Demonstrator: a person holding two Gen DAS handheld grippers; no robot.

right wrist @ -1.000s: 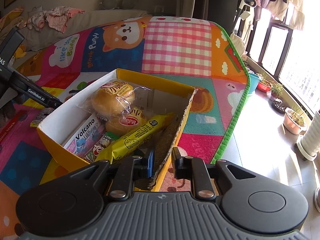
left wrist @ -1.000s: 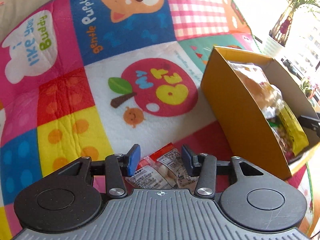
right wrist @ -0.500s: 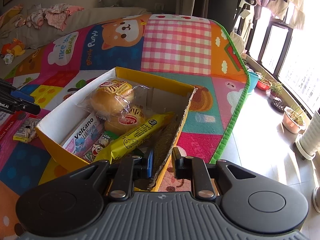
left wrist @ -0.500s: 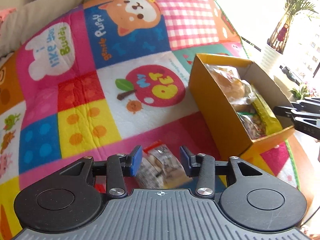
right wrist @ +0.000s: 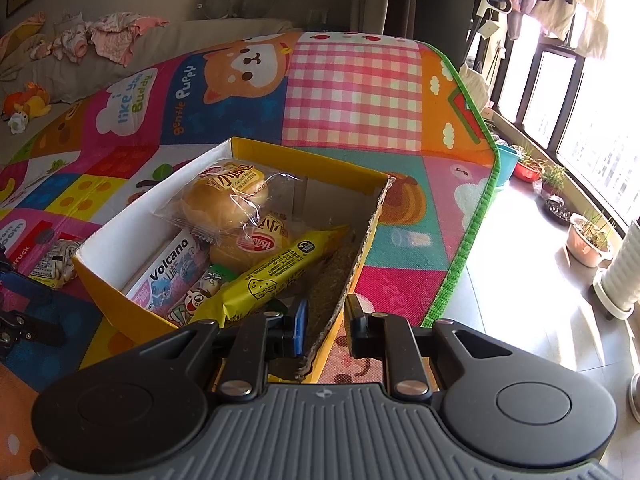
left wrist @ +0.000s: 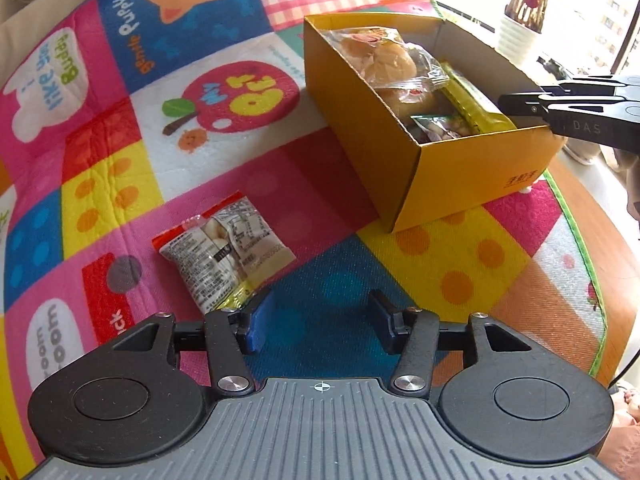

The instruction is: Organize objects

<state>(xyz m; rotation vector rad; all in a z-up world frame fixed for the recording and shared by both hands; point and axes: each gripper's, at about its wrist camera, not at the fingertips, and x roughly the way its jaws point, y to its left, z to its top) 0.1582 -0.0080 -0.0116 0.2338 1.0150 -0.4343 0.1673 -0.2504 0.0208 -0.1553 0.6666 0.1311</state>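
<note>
Underneath, a patchwork play mat (left wrist: 248, 184) beside sunlit windows (right wrist: 592, 120).

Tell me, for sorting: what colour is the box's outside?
Yellow-orange box; left wrist view shows it best.

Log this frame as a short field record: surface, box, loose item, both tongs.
surface: patchwork play mat
box: yellow carton, open top, holds buns, a yellow bar and other snacks
loose item: snack packet flat on the mat, outside the box
left tongs: opening, nothing between them, packet just beyond the left pad
right tongs: clamped on the box's near wall
</note>
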